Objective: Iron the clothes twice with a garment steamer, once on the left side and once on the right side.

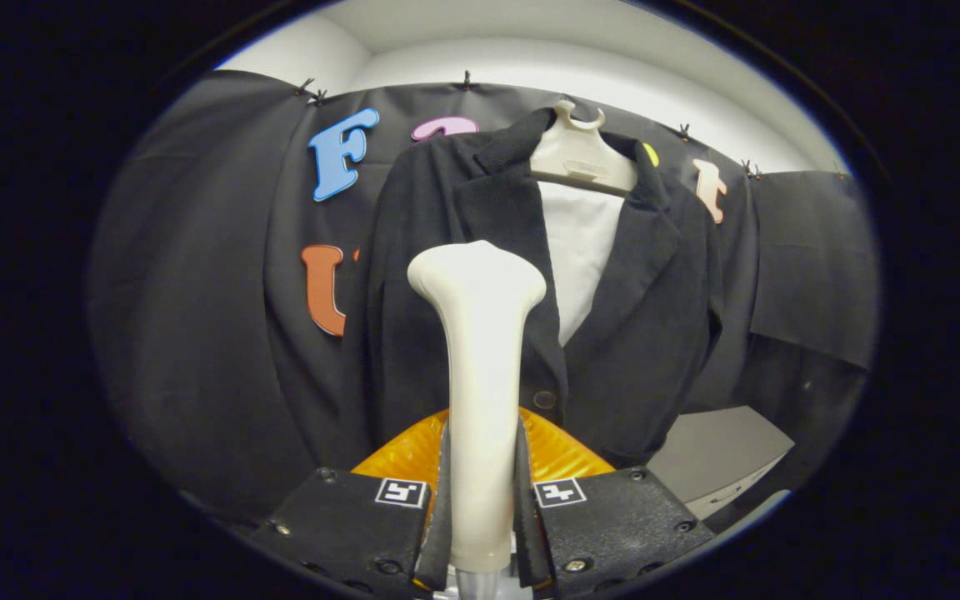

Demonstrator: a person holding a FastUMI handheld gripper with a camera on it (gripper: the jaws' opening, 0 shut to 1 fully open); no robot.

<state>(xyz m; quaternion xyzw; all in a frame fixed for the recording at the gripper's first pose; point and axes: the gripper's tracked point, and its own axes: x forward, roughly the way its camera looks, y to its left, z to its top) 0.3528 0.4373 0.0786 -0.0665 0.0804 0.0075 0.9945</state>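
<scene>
Steamer [480, 367] clamped upright between both fingers of gripper [480, 508]; jacket [613, 333] hangs just beyond on hanger [577, 154], steamer head before its left front panel.

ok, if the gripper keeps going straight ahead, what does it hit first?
The gripper is shut on the steamer, so the steamer's head leads. It would likely meet the black jacket on the hanger, on the panel beside the lapel. Depth is unclear, so I cannot tell whether it already touches.

The hand-held gripper [482, 508] has two blocky housings fixed with round screws, each bearing a square black-and-white marker tag, before a ribbed orange plate [559, 454].
</scene>
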